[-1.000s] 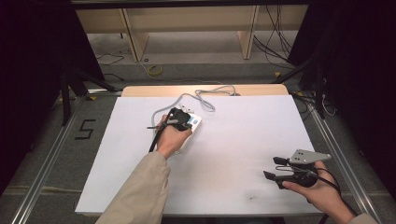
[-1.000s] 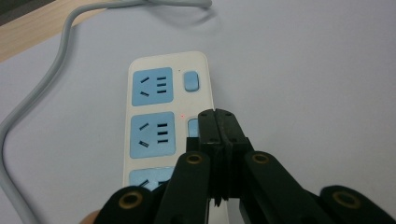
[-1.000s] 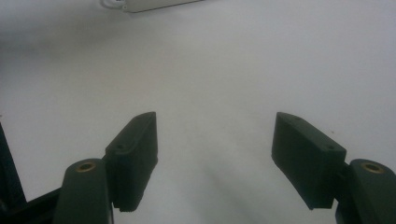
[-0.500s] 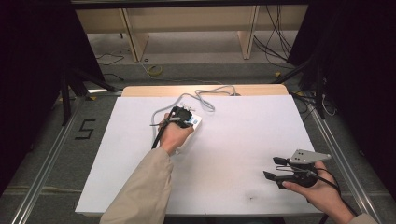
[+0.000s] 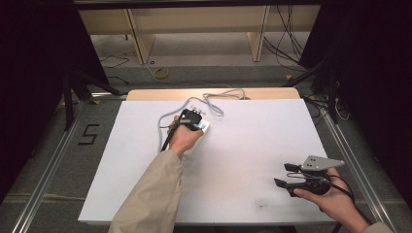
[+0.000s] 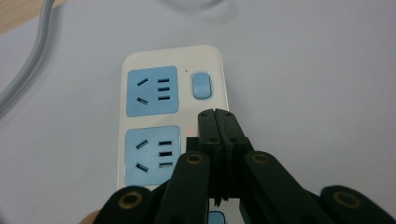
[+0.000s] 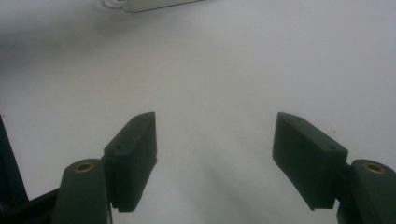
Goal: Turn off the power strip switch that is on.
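Note:
A white power strip (image 6: 154, 121) with blue sockets lies flat on the white table (image 5: 252, 145). One blue rocker switch (image 6: 201, 85) sits beside the far socket. A small red light (image 6: 190, 131) glows by the nearer socket. My left gripper (image 6: 219, 121) is shut with nothing between its jaws, its tips right over the strip just beside that light; whatever lies under them is hidden. From above, the left gripper (image 5: 190, 118) covers most of the strip (image 5: 204, 127). My right gripper (image 5: 282, 174) stands open above bare table at the front right, and is empty in its own view (image 7: 215, 140).
The strip's grey cable (image 5: 214, 99) loops toward the table's far edge and also runs past at the left (image 6: 28, 56). A wooden board edge (image 5: 209, 93) borders the far side. The strip's end (image 7: 154, 4) shows far off in the right gripper view.
My left gripper has crept slightly farther along the strip, away from the person. The right gripper has stayed put.

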The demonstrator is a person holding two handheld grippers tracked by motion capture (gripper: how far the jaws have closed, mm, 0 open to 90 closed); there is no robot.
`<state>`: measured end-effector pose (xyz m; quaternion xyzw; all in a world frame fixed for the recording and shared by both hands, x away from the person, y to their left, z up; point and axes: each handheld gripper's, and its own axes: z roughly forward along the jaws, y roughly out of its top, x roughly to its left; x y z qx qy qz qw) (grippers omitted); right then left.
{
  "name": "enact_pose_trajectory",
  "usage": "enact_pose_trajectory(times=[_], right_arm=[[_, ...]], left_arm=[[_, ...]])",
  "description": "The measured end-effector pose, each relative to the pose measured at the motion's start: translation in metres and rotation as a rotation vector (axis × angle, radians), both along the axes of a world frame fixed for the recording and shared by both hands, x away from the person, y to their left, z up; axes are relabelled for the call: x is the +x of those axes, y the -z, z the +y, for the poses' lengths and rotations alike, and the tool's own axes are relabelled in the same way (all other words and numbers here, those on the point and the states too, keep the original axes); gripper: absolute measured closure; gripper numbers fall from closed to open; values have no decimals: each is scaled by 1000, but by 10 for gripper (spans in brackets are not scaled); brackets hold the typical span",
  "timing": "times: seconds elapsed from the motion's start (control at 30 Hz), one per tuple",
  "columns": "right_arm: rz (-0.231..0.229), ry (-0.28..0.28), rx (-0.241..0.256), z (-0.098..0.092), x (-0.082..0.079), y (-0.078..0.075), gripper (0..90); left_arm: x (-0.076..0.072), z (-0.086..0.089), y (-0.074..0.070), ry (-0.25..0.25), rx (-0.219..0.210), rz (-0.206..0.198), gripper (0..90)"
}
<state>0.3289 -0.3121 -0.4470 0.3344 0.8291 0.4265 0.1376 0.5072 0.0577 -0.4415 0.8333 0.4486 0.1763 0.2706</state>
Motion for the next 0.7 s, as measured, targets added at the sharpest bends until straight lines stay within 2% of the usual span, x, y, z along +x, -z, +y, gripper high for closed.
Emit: enact_pose_trajectory(times=[0.27,0.33,0.7], right_arm=[[1,1,3,0,0,0,311],[2,1,4,0,0,0,311],[1,-2,1,1,0,1,311]], left_arm=[[3,0,4,-9,7,17,899],[3,-1,4,-2,23,11,898],[5,0,5,-11,24,21,898]])
